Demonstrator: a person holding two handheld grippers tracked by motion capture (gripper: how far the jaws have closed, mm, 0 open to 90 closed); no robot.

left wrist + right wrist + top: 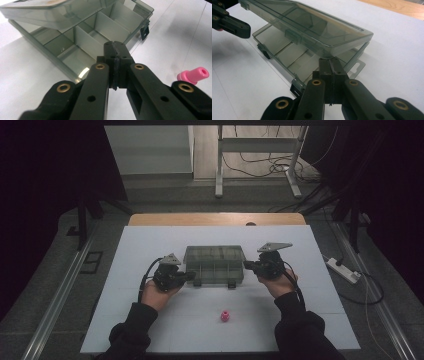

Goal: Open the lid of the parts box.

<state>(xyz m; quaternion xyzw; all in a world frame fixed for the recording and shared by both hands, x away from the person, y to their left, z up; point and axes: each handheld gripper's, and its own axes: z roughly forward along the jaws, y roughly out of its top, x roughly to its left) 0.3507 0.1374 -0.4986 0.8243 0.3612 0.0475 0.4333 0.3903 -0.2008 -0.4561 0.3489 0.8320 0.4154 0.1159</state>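
Both forearms come in from six o'clock in the high view. The left tool (191, 275) sits at the nine o'clock end of the smoky clear compartment box (214, 265), the right tool (247, 264) at its three o'clock end. In the left gripper view the left tool (115, 45) is clenched, pads pressed together with nothing between them, its tips at the box's near wall. The right tool (331, 60) is likewise clenched and empty, its tips under the corner of the half-raised lid (312, 25). The box stands mid-bench (150, 240), white dividers showing inside. A small pink peg (225, 315) lies at six o'clock from the box, well apart.
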